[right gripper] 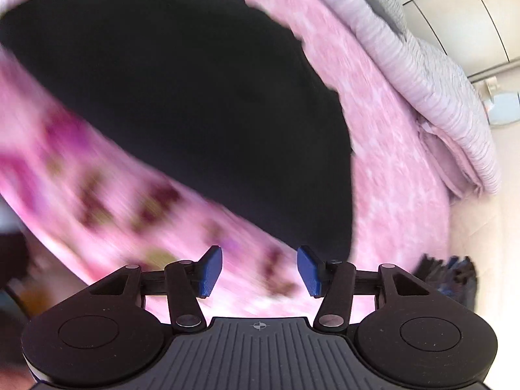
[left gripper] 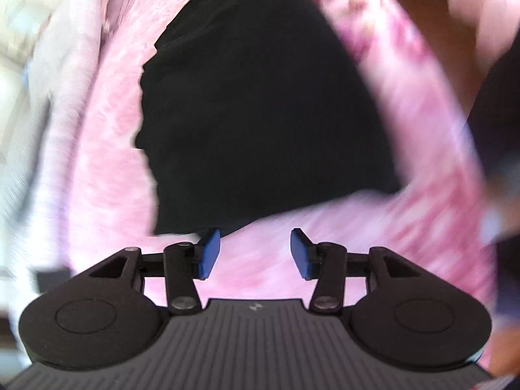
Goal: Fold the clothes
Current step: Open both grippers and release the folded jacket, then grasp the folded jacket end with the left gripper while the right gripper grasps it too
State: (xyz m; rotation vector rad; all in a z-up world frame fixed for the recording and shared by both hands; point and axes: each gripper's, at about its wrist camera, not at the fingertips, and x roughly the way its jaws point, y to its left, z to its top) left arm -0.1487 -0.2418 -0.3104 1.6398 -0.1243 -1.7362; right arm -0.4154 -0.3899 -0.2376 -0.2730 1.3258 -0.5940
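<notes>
A black garment [left gripper: 260, 113] lies flat on a pink fuzzy blanket [left gripper: 104, 169]. My left gripper [left gripper: 255, 253] is open and empty, hovering just short of the garment's near edge, its left blue pad [left gripper: 208, 253] near the hem. In the right wrist view the same black garment [right gripper: 195, 97] spreads across the pink blanket [right gripper: 396, 162]. My right gripper [right gripper: 260, 271] is open and empty above the blanket, near the garment's lower right corner. Both views are motion-blurred.
A flower-patterned part of the blanket [right gripper: 97, 201] lies beside the garment. A folded lilac striped quilt [right gripper: 422, 78] sits along the bed's far edge. A pale tiled floor [right gripper: 471, 227] and white wall panels [right gripper: 455, 16] lie beyond. A dark object [right gripper: 448, 276] lies on the floor.
</notes>
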